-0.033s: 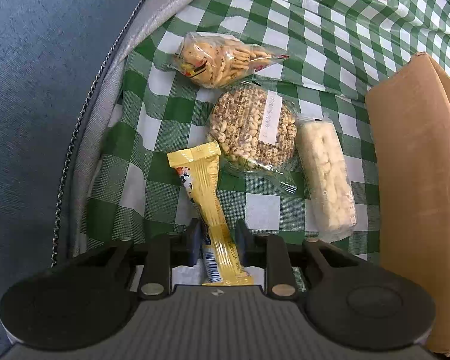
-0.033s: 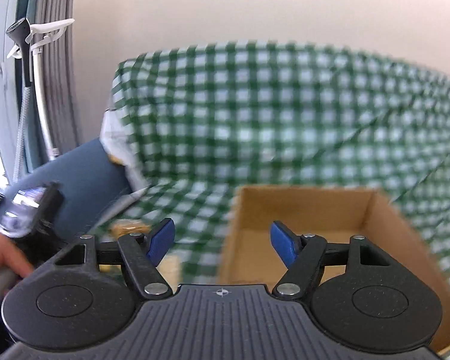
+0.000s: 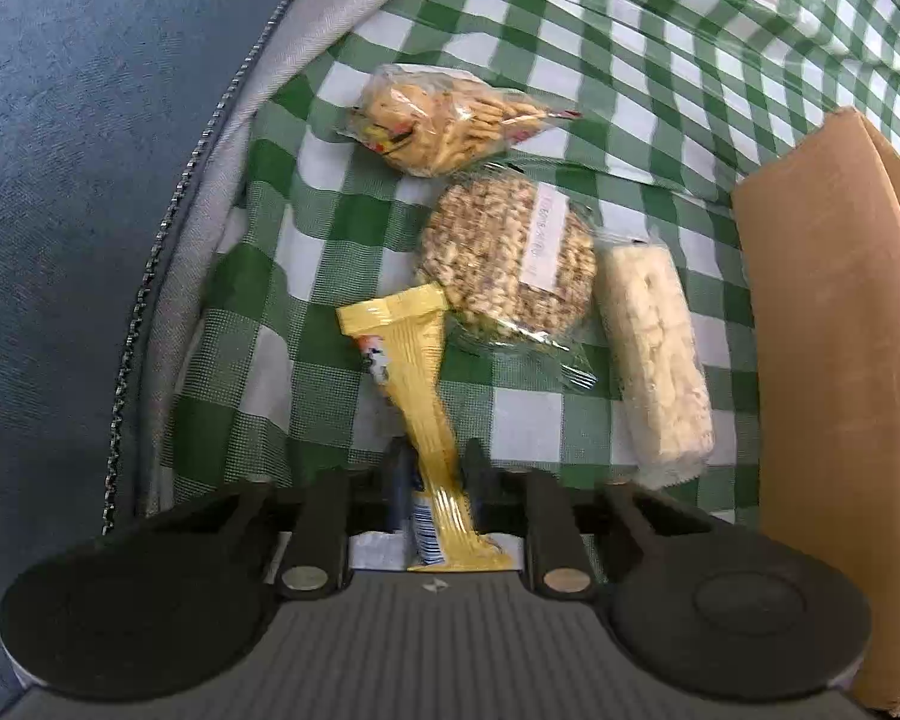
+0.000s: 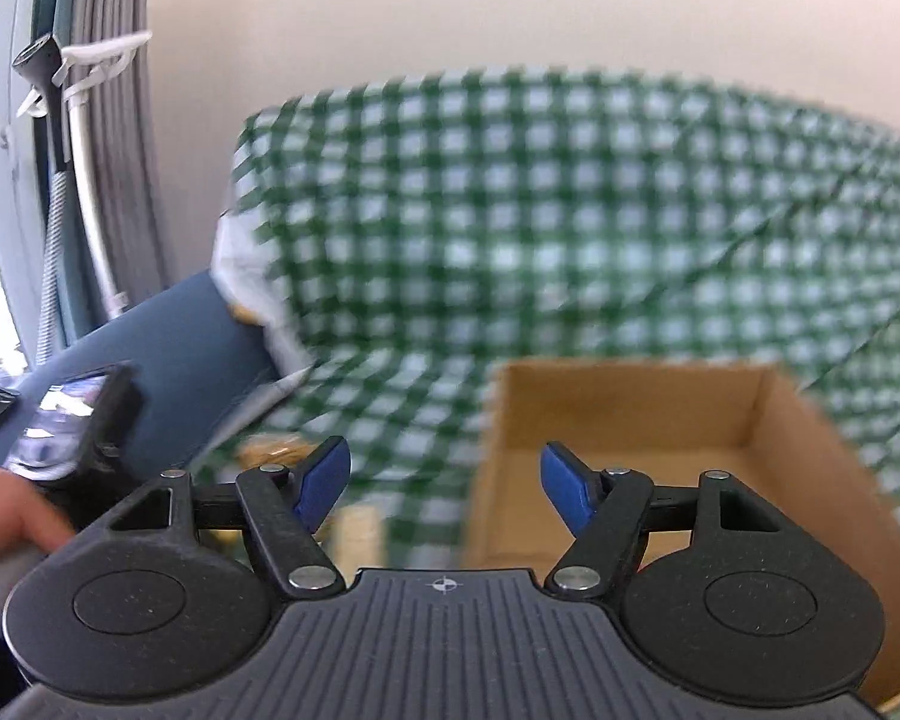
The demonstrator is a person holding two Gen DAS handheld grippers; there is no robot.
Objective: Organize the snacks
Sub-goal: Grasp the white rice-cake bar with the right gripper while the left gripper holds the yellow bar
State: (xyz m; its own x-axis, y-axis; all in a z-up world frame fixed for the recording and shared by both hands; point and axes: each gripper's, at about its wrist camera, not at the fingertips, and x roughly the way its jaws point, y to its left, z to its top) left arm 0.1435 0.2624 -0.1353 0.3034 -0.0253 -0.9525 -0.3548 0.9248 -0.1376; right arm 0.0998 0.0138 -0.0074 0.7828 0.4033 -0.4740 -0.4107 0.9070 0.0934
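Green-and-white checked cloth (image 3: 306, 324): spread over a blue upholstered seat (image 3: 78, 180); carries all items below.

Cardboard box (image 3: 834, 372): brown, open-topped, standing on the cloth at the right edge of the left wrist view; in the right wrist view its inside faces the camera, blurred.

Right gripper (image 4: 444, 486): blue-padded fingers wide apart, nothing between them; the jaws have just been closing a little. It sits above the near wall of the box.

Left gripper (image 3: 435, 480): fingers drawn close together, clamped on the yellow snack stick.

Round puffed-grain cake (image 3: 504, 258): in clear wrap, with a white paper label; the handwriting on it is too small to read. It touches the white bar's wrapper on one side.

White puffed-rice bar (image 3: 654, 354): clear wrap, long axis running away from the camera, between the round cake and the box.

Bag of small crackers (image 3: 444, 120): clear wrap, farthest from the gripper, tapered end pointing right.

Yellow snack stick (image 3: 414, 372): narrow packet, long axis pointing away from the gripper and slightly left; near end pinched between the fingers, far crimped end beside the round cake. Printed graphics and a barcode-like patch, unreadable.
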